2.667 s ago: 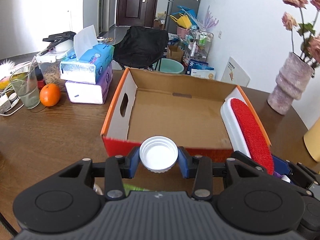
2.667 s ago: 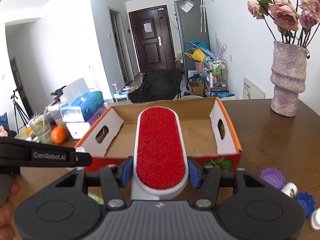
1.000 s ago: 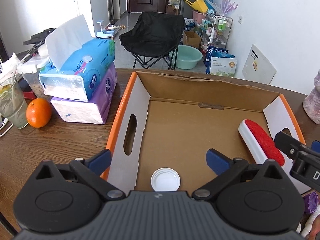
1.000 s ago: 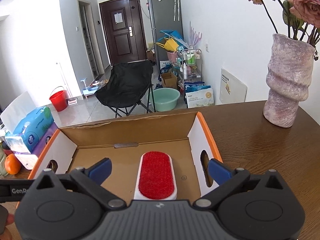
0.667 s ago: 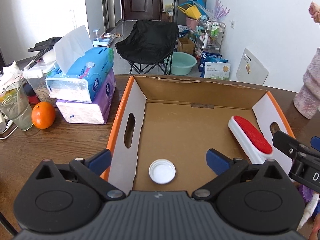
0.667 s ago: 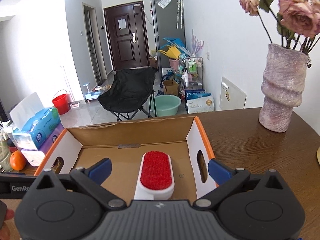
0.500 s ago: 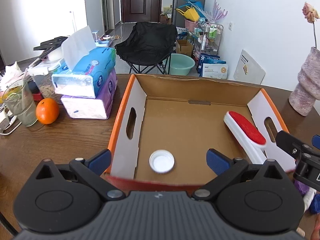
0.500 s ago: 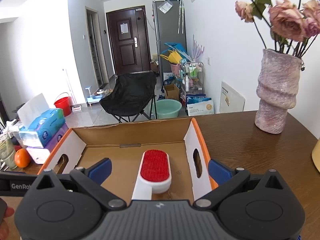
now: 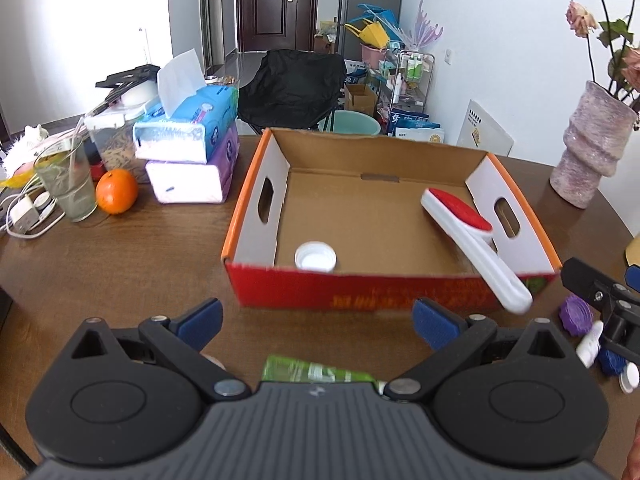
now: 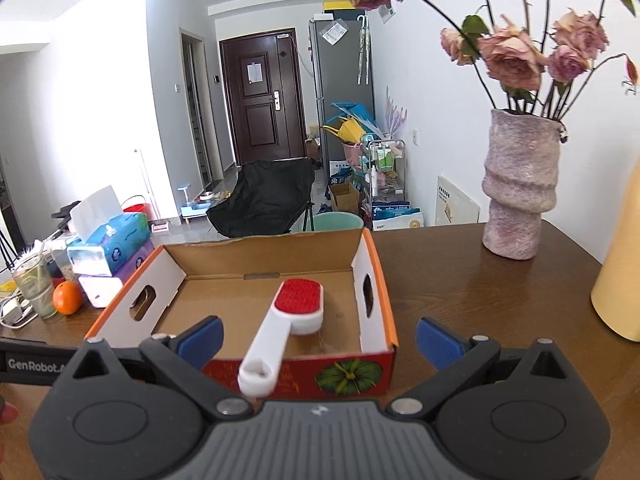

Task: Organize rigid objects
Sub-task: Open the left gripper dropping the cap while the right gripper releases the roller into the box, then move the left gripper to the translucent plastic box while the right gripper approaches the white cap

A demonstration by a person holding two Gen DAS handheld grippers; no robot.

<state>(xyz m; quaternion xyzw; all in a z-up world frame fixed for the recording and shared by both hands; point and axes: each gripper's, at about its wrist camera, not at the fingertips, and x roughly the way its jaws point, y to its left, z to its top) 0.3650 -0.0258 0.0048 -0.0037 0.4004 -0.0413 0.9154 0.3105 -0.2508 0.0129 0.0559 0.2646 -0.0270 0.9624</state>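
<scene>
Cardboard box (image 9: 256,216) on wooden table (image 9: 120,272): holds white lid (image 9: 315,257) near front wall and red-faced lint brush (image 9: 464,224), handle overhanging the front edge. Left gripper (image 9: 316,320) spread wide, empty. Green packet (image 9: 316,370) beneath it.

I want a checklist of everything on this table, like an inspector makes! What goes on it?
Surface: brown wooden table.
Job's things: cardboard box holds a white cap and a red lint brush, whose handle sticks out over the front wall.
Clutter: tissue packs, orange, glass, vase, green tube, purple bits.
Grippers: left gripper and right gripper both open, holding nothing.
Cables: white charger cord at the table's left edge.
Surroundings: black chair, dark door.
</scene>
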